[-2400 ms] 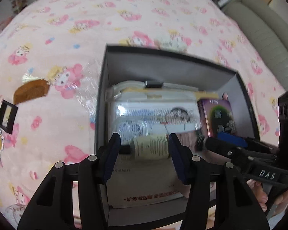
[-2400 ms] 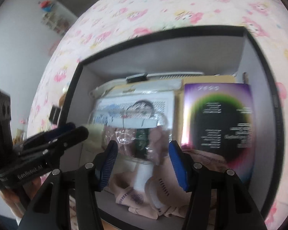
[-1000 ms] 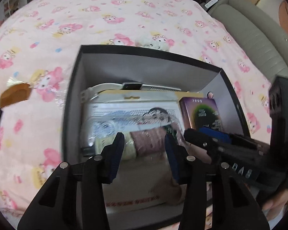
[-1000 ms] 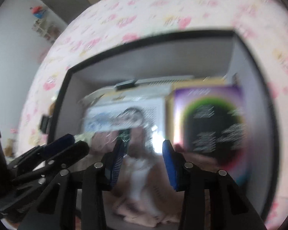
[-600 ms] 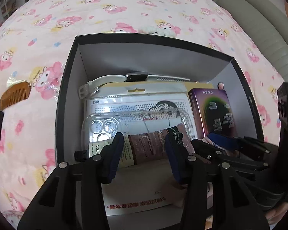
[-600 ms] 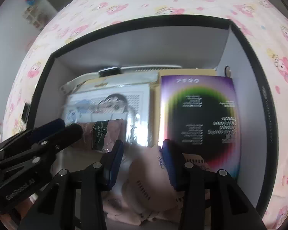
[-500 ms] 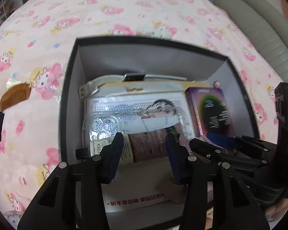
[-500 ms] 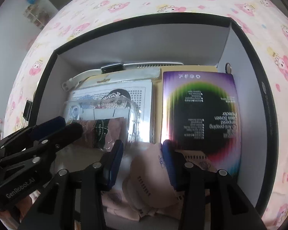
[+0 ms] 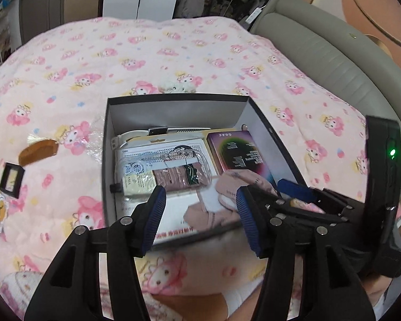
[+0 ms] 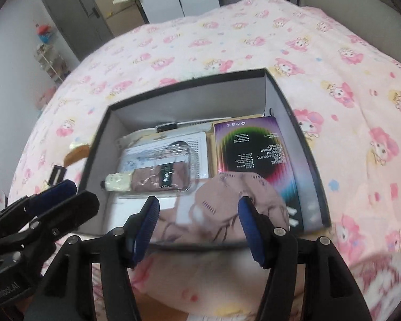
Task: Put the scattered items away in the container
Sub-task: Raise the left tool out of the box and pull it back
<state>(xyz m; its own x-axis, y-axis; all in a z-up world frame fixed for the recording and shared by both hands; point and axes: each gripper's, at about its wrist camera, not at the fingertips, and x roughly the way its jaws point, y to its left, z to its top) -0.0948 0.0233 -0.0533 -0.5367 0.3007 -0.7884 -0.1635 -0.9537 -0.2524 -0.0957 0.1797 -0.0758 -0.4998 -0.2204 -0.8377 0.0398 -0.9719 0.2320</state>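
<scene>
Far left of the left gripper (image 9: 199,211), a comb (image 9: 38,151) and small frame (image 9: 11,179) lie on the pink bedspread (image 9: 173,53). Ahead of both grippers sits the box (image 9: 173,99), holding a tube (image 9: 160,180), booklet (image 9: 238,152) and pink mask (image 10: 238,200). Both the left and right gripper (image 10: 199,220) gape, empty. Right: a grey sofa (image 9: 334,61).

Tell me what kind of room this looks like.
Most likely a bedroom at home. A pink cartoon-print blanket covers a bed-like surface, a padded grey headboard curves along its side, and a door with stacked cardboard boxes stands behind.
</scene>
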